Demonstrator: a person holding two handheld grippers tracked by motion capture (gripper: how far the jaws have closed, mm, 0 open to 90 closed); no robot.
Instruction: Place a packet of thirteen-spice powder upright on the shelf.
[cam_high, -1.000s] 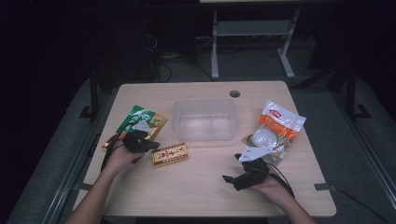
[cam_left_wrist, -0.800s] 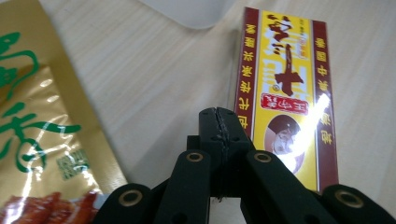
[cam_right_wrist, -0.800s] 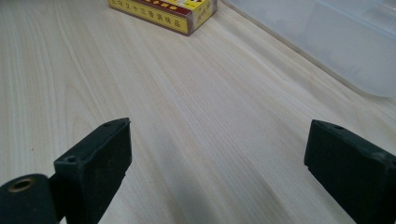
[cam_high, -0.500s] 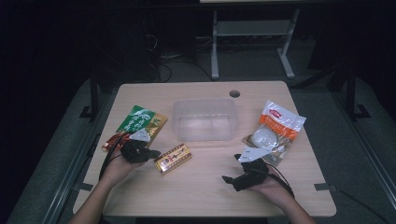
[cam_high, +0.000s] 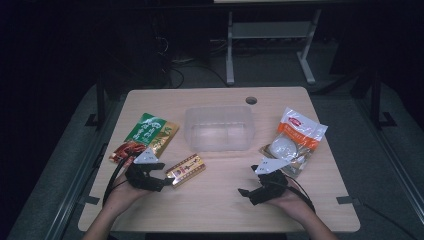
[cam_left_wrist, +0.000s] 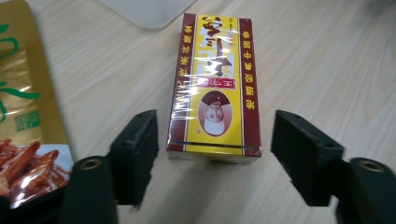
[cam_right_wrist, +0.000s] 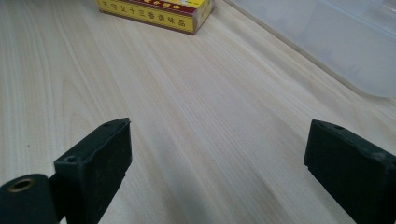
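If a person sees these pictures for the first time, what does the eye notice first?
Probably the yellow-and-red box, lying flat on the table between the open jaws of the left gripper, which have just been opening. Behind it stands an empty clear tub, with a green snack bag at its left.

High view dim, its surroundings near black; gripper views bright and evenly lit; box wrapper (cam_left_wrist: 212, 84) glints; shadows soft.

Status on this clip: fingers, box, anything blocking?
Left gripper just opened, straddling the yellow box, no contact. Right gripper open over bare table. Box flat beside the green pouch; nothing blocking.
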